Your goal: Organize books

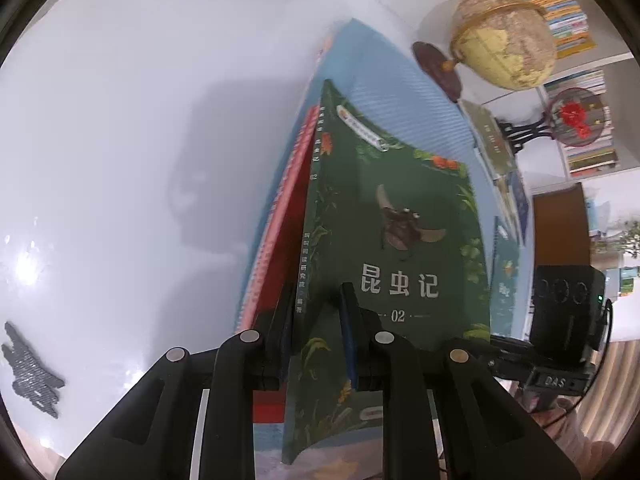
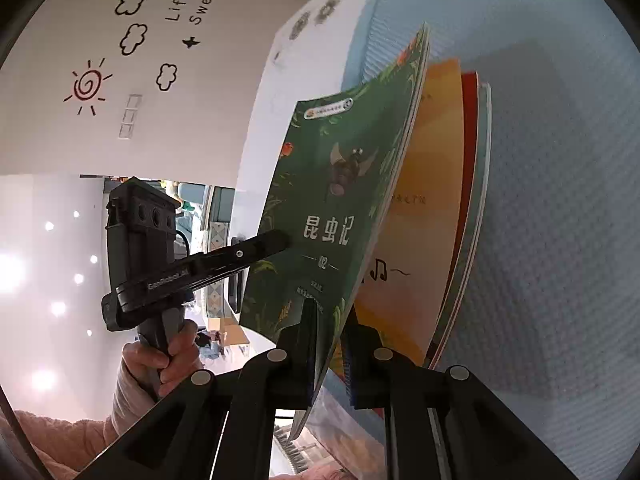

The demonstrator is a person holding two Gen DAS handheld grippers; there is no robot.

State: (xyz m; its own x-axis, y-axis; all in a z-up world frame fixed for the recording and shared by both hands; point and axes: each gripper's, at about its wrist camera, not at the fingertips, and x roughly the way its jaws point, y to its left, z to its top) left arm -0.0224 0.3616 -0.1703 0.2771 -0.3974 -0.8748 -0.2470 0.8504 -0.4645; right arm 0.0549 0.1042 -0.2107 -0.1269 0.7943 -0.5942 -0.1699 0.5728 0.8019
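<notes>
Green-covered insect book [image 1: 400, 240] is held upright at frame centre, clamped at once by the left gripper [image 1: 316, 344] near its spine and by the right gripper [image 2: 330, 352] along its lower edge; each pair of jaws is narrowed onto the cover, so both are judged to be holding it. Left to right in the left wrist view: a pale blue-white surface [image 1: 120, 140] fills the left half, a red book [image 1: 280, 240] stands touching the green book's spine side, a blue ribbed panel [image 1: 400, 80] rises behind, and a globe [image 1: 504, 36] sits at upper right. In the right wrist view, an orange book [image 2: 432, 200] and the red book [image 2: 470, 160] are stacked just right of the green one. Long axis is seen running bottom to top of frame, title upright, cover facing the viewer's right side in the left wrist view. Progress: several books appear already ranked; the green book seems not yet released; further books at right [image 1: 508, 200] are probably left.
</notes>
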